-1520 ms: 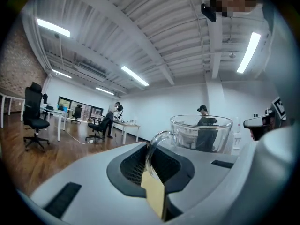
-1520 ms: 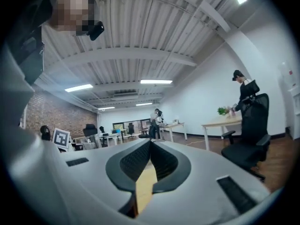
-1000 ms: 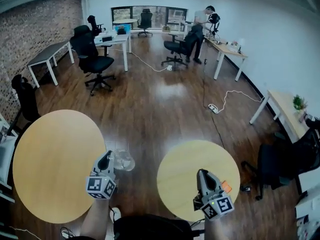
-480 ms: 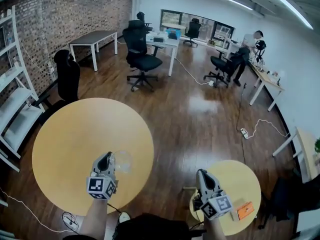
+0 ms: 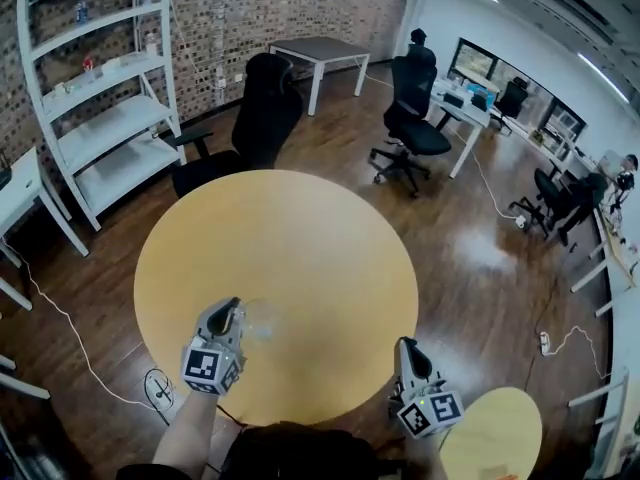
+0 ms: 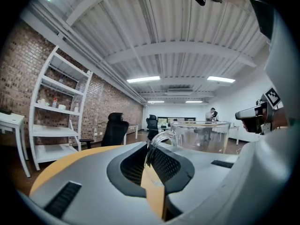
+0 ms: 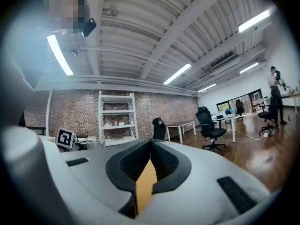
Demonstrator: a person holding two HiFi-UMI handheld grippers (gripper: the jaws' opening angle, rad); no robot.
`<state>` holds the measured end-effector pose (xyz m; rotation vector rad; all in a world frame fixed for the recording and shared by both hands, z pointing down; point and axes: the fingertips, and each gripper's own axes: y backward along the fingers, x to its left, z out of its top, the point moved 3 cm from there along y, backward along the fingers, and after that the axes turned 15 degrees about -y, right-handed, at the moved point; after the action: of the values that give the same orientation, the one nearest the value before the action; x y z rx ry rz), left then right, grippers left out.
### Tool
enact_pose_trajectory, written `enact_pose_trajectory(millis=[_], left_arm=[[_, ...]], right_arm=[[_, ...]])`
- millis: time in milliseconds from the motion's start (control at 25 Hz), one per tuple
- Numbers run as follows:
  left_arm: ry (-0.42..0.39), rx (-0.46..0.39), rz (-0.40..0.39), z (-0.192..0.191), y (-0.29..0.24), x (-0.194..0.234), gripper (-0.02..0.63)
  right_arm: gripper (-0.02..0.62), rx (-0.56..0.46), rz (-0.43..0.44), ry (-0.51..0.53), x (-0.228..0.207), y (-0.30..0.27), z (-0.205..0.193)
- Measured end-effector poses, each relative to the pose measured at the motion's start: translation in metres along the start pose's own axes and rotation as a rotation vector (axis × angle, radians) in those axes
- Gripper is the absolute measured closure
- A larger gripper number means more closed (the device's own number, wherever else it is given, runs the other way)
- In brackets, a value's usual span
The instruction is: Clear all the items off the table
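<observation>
My left gripper [image 5: 232, 308] is shut on the handle of a clear glass mug [image 5: 258, 320] and holds it level over the near part of the large round yellow table [image 5: 300, 228]. In the left gripper view the mug [image 6: 201, 136] stands upright just past the jaws, its handle [image 6: 158, 138] pinched between them. My right gripper [image 5: 407, 346] is shut with nothing in it, at the table's near right edge. In the right gripper view its jaws [image 7: 151, 144] meet with nothing between them. The big table's top is bare.
A small round yellow table [image 5: 497, 433] sits at the bottom right. Past the big table stand a black chair [image 5: 262, 118], white shelving [image 5: 105, 118] against the brick wall, another office chair [image 5: 415, 118] and desks. A white table [image 5: 20, 183] is at the left.
The view has swung left: the large round table now fills the middle and the small table has slid to the bottom right. Both grippers moved along, still shut, the mug still held.
</observation>
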<state>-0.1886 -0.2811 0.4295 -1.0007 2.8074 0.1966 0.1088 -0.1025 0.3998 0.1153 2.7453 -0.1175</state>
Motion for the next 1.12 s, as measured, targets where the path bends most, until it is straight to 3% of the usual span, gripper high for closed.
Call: enact_pose_trajectory(millis=[200,400,600,880,1000,1120], left_arm=[[-0.006,0.073,0.198,-0.031,0.046,0.065,0.597],[-0.033,0.148,0.327,-0.055,0.062,0.092,0.595],[0.018,0.214,0.45,-0.087,0.07,0.111,0.595],[0.024,0.305,0.573,-0.136,0.052,0.133,0.588],[0.015,0.324,0.601,-0.153,0.038,0.14,0.589],[0.009,0.342,0.595,-0.173,0.024,0.145,0.589]], right_arm=[[0.591,0.134,0.153,0.008,0.041,-0.057,-0.04],[0.591,0.246,0.204,-0.031,0.032,-0.094,-0.061],[0.591,0.338,0.221,-0.025,0.02,-0.132,-0.074],[0.591,0.415,0.237,-0.035,0.006,-0.18,-0.091],[0.591,0.441,0.224,-0.049,-0.007,-0.197,-0.102],[0.591,0.469,0.152,-0.022,-0.027,-0.209,-0.119]])
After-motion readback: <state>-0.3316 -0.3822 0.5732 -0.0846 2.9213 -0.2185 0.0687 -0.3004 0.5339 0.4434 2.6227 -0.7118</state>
